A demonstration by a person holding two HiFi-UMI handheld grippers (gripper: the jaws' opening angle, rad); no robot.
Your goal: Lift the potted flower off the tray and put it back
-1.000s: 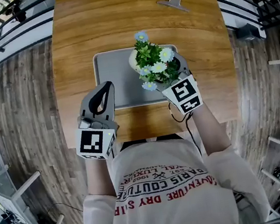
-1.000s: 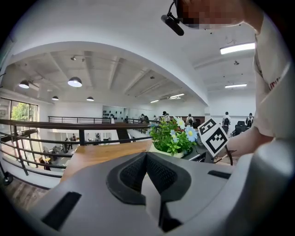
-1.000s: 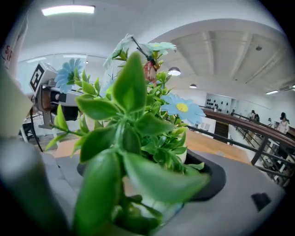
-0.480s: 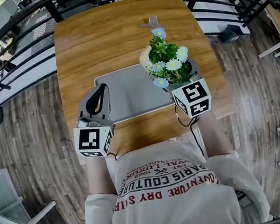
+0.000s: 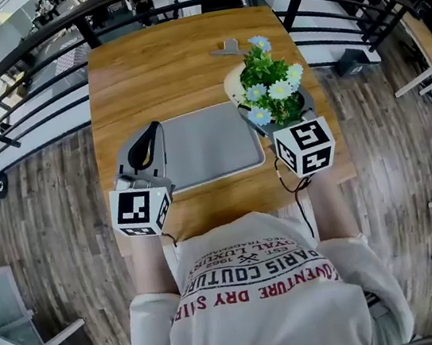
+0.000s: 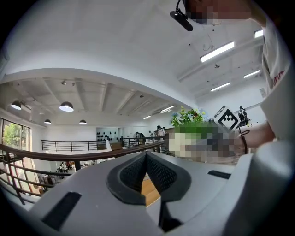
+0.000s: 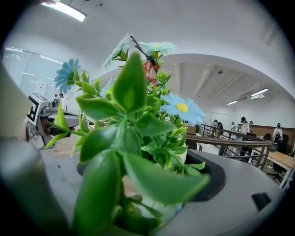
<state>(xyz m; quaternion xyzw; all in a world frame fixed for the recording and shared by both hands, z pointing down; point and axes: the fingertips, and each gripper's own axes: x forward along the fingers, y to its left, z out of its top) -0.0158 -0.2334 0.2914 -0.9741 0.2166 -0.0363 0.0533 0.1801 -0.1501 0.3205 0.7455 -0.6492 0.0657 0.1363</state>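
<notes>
The potted flower point(image 5: 270, 86), green leaves with pale blue and white daisies in a cream pot, hangs just past the right edge of the grey tray point(image 5: 204, 147). My right gripper point(image 5: 276, 114) is shut on the pot from the near side. In the right gripper view the leaves point(image 7: 133, 120) fill the frame and the pot point(image 7: 159, 207) sits between the jaws. My left gripper point(image 5: 150, 131) is shut on nothing and rests over the tray's left edge. Its ribbed pads point(image 6: 156, 171) meet at the tip. The pot's base is hidden by the foliage.
The tray lies on a wooden table point(image 5: 159, 63) with a metal clip point(image 5: 228, 48) at its far edge. Black railings point(image 5: 20, 100) run past the table's left, far and right sides. Wood-plank floor point(image 5: 51, 200) surrounds it. The table's right edge lies near the pot.
My right gripper has carried the potted flower rightward off the tray's back right corner to beyond its right edge. The left gripper has stayed at the tray's left edge.
</notes>
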